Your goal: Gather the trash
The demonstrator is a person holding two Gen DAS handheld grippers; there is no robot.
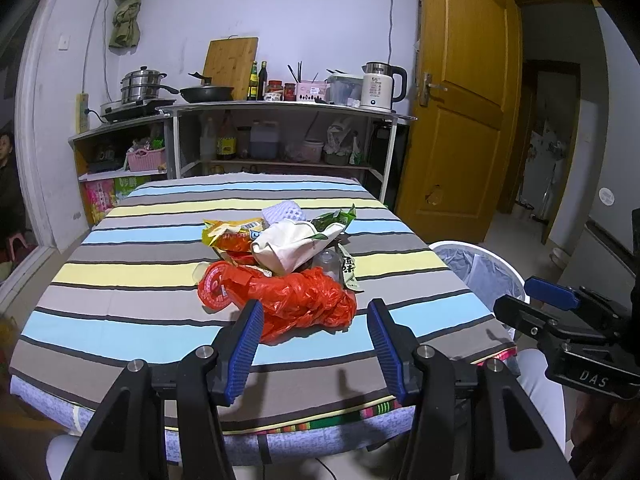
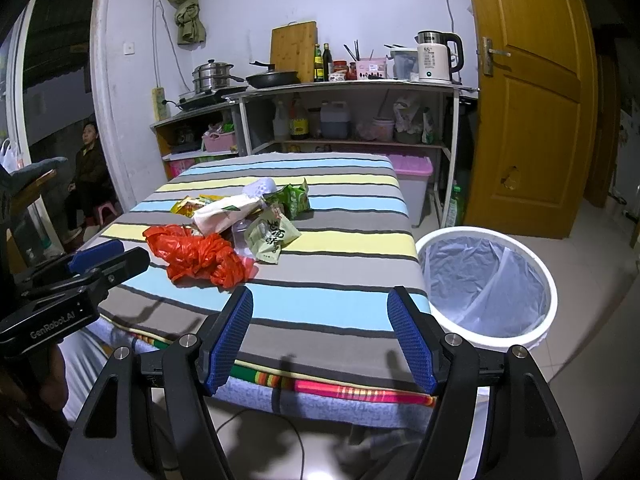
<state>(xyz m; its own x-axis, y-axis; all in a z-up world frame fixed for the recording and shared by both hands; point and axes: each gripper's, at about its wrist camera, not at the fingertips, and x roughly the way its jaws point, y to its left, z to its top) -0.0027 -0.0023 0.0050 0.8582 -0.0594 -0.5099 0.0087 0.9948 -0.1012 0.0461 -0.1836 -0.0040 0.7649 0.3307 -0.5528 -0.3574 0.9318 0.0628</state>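
A heap of trash lies mid-table on the striped cloth: a crumpled red plastic bag nearest me, a white paper wrapper, yellow-orange snack packets, green packets and a white foam net. My left gripper is open, its blue pads just short of the red bag. My right gripper is open over the table's near right edge, empty. The same red plastic bag and a green packet lie ahead to its left. A white bin with a clear liner stands on the floor right of the table.
Behind the table stands a shelf unit with a pan, pots, bottles and a kettle. An orange wooden door is at the right. A person sits at the far left. A pink-lidded box sits beyond the table.
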